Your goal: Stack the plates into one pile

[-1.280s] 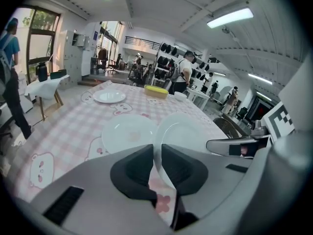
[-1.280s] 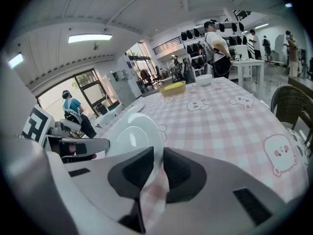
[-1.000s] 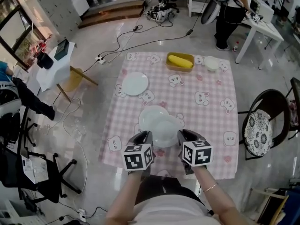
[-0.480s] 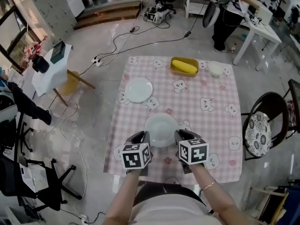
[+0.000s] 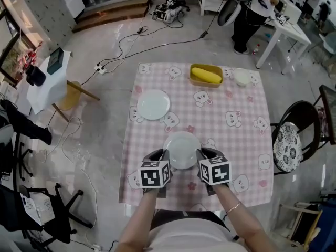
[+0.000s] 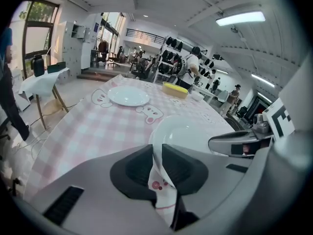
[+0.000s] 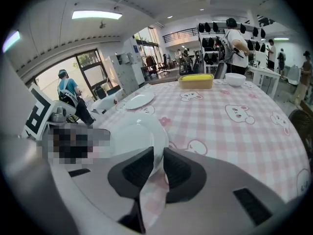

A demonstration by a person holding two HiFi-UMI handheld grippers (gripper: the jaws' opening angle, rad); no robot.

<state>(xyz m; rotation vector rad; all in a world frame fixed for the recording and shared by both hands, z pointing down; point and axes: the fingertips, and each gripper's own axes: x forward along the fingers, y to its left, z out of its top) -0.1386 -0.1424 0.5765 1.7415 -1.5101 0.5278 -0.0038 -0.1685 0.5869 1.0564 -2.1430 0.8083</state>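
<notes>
Both grippers hold one white plate (image 5: 181,150) low over the pink checked table (image 5: 231,146), near its front edge. My left gripper (image 5: 161,156) is shut on the plate's left rim, and that rim (image 6: 188,133) runs between its pads (image 6: 142,168). My right gripper (image 5: 202,155) grips the right rim; its jaws are opening slightly while the rim (image 7: 132,133) still sits between the pads (image 7: 173,170). A second white plate (image 5: 153,104) (image 6: 128,96) (image 7: 139,101) lies flat at the table's far left.
A yellow container (image 5: 206,75) (image 7: 196,81) and a small white bowl (image 5: 241,77) (image 7: 235,79) stand at the table's far edge. A black chair with a patterned cushion (image 5: 289,143) stands right of the table. Cables trail over the floor beyond, where a person (image 5: 247,9) stands.
Both grippers have carried the plate toward me and lower, from the table's middle to near its front edge. The far plate has not moved.
</notes>
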